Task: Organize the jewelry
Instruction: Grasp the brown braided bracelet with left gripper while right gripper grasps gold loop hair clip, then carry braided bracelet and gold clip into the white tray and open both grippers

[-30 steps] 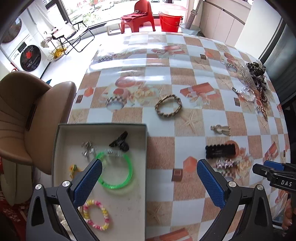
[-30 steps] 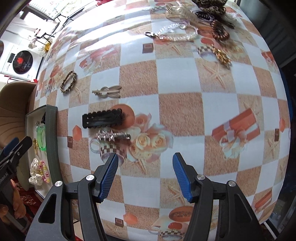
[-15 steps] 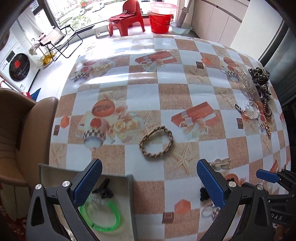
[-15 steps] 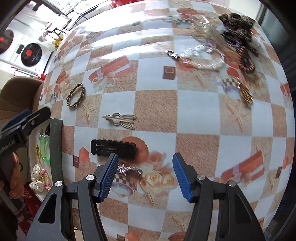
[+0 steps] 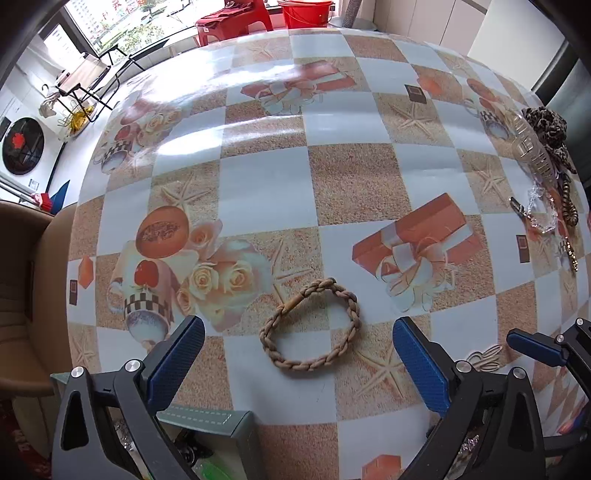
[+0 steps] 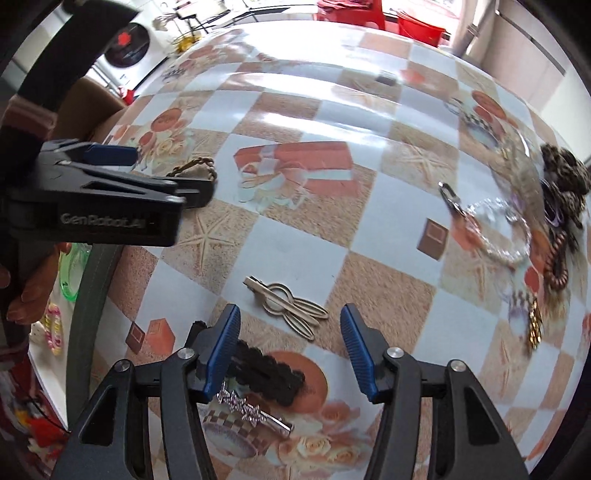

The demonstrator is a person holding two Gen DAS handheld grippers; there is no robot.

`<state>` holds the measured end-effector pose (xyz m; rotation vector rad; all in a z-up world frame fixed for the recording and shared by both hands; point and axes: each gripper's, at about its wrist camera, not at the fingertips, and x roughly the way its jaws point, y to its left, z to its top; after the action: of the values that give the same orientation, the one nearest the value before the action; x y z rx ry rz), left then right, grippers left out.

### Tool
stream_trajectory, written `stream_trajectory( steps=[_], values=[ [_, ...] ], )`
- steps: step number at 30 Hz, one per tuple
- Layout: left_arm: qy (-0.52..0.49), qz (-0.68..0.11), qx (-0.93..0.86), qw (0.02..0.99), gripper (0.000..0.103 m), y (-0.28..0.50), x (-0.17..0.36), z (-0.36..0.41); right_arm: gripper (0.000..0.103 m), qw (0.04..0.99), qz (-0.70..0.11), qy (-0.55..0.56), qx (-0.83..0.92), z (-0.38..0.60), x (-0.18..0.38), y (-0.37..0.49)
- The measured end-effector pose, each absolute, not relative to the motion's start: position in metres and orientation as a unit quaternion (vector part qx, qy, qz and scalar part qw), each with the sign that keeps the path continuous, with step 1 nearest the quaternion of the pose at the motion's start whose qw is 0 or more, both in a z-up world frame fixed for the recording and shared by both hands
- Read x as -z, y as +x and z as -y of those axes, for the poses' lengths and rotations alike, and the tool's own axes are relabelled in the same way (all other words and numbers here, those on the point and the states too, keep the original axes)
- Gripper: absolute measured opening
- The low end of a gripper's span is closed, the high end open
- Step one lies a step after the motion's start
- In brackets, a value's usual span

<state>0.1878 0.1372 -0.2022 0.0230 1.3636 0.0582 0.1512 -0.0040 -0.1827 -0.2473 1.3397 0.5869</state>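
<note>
Hovering over desk (image 5: 266, 177): left gripper (image 5: 295, 354), fingers apart, w/ braided bracelet (image 5: 309, 325) lying between; right gripper (image 6: 290, 350), fingers just narrowing, apparently empty, above gold clip (image 6: 286, 305).

A: How was the light?

B: Bright daylight came through the window (image 5: 122, 22) at the upper left of the left wrist view. It threw broad white glare across the glossy tablecloth (image 5: 266, 177) in the upper half of both frames.

A: Sharp?

B: The left view was crisp. The right view was smeared, worst at the right edge, where the jewelry pile (image 6: 554, 206) ran into streaks; possibly motion blur.

A: Distortion?

B: Strong fisheye bulge in both views. The checks curved outward and the corners fell into black vignette. Shadows were soft and faint.
</note>
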Motion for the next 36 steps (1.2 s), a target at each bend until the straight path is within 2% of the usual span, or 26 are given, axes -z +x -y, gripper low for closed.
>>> stream_trajectory(
  steps=[1,3,7,9,11,12,15,17,19,30,36],
  values=[
    [0.013,-0.632,-0.027,0.775,0.103,0.189,0.205,-0.137,0.054,0.737,-0.607,-0.119,-0.272,0.000,0.185,0.152],
    [0.016,-0.636,-0.030,0.771,0.094,0.190,0.211,-0.137,0.052,0.740,-0.600,-0.129,-0.276,-0.004,0.187,0.151],
    [-0.002,-0.638,-0.028,0.770,0.093,0.191,0.215,-0.141,0.048,0.747,-0.586,-0.140,-0.281,-0.009,0.188,0.151],
    [-0.008,-0.637,-0.021,0.771,0.086,0.190,0.214,-0.142,0.041,0.750,-0.579,-0.152,-0.280,-0.011,0.188,0.149],
    [-0.013,-0.637,-0.011,0.771,0.075,0.190,0.213,-0.143,0.029,0.751,-0.576,-0.156,-0.283,-0.011,0.188,0.148],
    [-0.010,-0.636,-0.007,0.772,0.072,0.189,0.212,-0.140,0.019,0.750,-0.577,-0.153,-0.283,-0.011,0.188,0.149],
    [-0.002,-0.633,0.003,0.774,0.050,0.187,0.209,-0.128,0.019,0.751,-0.580,-0.143,-0.281,-0.007,0.187,0.149],
    [0.003,-0.632,0.007,0.775,0.024,0.188,0.207,-0.123,0.019,0.751,-0.584,-0.132,-0.277,-0.004,0.187,0.149],
    [0.004,-0.632,0.007,0.775,0.015,0.187,0.207,-0.120,0.019,0.752,-0.590,-0.114,-0.272,0.003,0.184,0.150],
    [-0.038,-0.602,0.018,0.797,0.015,0.170,0.165,-0.116,0.019,0.751,-0.620,0.023,-0.225,0.047,0.164,0.162],
    [-0.050,-0.582,0.034,0.811,0.015,0.144,0.135,-0.112,0.019,0.745,-0.630,0.055,-0.211,0.065,0.152,0.153]
  ],
)
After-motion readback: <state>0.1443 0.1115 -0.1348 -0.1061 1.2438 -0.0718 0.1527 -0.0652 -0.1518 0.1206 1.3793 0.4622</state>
